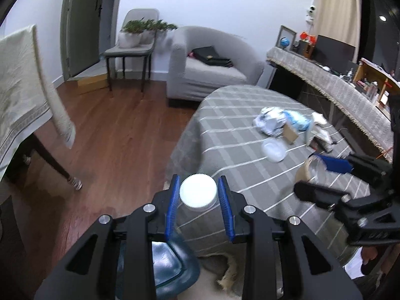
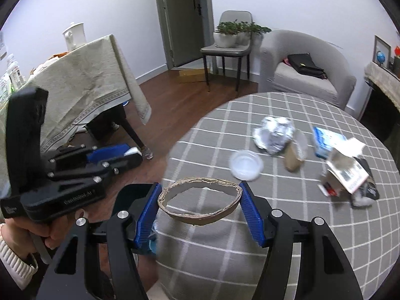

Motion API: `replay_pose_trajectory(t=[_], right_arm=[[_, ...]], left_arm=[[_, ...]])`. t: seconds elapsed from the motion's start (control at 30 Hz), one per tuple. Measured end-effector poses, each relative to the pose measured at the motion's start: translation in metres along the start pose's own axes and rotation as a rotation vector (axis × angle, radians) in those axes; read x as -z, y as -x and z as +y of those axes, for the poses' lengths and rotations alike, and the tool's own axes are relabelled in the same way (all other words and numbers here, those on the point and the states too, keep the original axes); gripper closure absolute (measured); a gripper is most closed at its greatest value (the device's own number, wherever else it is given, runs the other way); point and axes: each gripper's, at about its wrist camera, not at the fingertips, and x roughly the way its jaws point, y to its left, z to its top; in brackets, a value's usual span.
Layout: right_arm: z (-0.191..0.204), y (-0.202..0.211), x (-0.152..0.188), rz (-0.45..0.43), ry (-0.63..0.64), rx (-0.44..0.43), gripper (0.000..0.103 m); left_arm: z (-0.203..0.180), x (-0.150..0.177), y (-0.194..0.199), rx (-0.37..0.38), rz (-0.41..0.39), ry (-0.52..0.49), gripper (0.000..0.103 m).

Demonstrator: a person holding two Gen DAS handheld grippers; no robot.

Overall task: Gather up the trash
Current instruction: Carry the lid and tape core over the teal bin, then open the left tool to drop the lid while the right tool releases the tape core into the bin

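Left wrist view: the left gripper point(image 1: 198, 200) sits at the bottom centre, clamped on a bottle point(image 1: 175, 257) just under its white cap point(image 1: 198, 192). The bottle body is bluish clear plastic running down toward the bottom of the frame. Behind it, filling the right half, is the round tabletop point(image 1: 225, 130) with a grey checked cloth. The trash pile sits right of centre: crumpled foil point(image 1: 268, 122), a blue-white wrapper point(image 1: 298, 121), a clear lid point(image 1: 273, 150) just below them. At the lower right the right gripper point(image 1: 315, 172) comes in from the edge, holding a brown paper cup point(image 1: 303, 172). The armchair point(image 1: 210, 62) is up top in the middle.

Right wrist view: the right gripper point(image 2: 200, 200) is bottom centre, its blue pads point(image 2: 252, 215) squeezing the cup's point(image 2: 200, 215) torn rim into an oval, so it's grasping the cup. The tabletop point(image 2: 287, 225) spreads out behind. On it, right of centre: the foil point(image 2: 273, 133), a small brown cup lying on its side point(image 2: 295, 157), the wrapper point(image 2: 325, 142), a torn carton point(image 2: 347, 170) near the right edge, and the lid point(image 2: 246, 165) just above the held cup. At the left, the left gripper point(image 2: 132, 153) pokes in with the white cap between its fingers, and a hand point(image 2: 53, 232) in a knit cuff is gripping the handle.
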Motion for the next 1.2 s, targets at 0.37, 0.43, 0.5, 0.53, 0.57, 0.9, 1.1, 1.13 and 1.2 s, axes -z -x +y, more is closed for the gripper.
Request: replay_pose_trajectory(t=[0.37,0.43,0.5,0.53,0.57,0.9,1.1,1.13,1.2], right_arm=[[0.046,-0.03,-0.021,0.002,0.038,-0.062,0.039],[0.054,-0.036,-0.023,0.006,0.048,-0.072,0.039],[0.064,-0.043,-0.025,0.013,0.06,-0.083,0.039],[0.069,-0.046,-0.025,0.017,0.065,-0.087,0.039],[0.073,-0.05,-0.026,0.023,0.071,-0.093,0.039],[0.097,-0.077,-0.028,0.067,0.095,-0.114,0.039],[0.107,-0.09,-0.028,0.091,0.105,-0.124,0.039],[0.11,-0.094,-0.028,0.098,0.108,-0.127,0.039],[0.113,-0.099,-0.026,0.111,0.11,-0.132,0.039]], left_arm=[[0.065,0.037,-0.011,-0.081,0.109,0.046,0.07],[0.076,0.044,-0.015,-0.086,0.132,0.064,0.07],[0.084,0.05,-0.019,-0.083,0.151,0.078,0.07],[0.088,0.054,-0.021,-0.084,0.162,0.083,0.07],[0.091,0.057,-0.023,-0.086,0.172,0.083,0.07],[0.121,0.099,-0.042,-0.115,0.312,0.091,0.07],[0.134,0.124,-0.054,-0.107,0.412,0.096,0.07],[0.135,0.126,-0.055,-0.105,0.421,0.097,0.07],[0.137,0.131,-0.058,-0.105,0.445,0.086,0.069]])
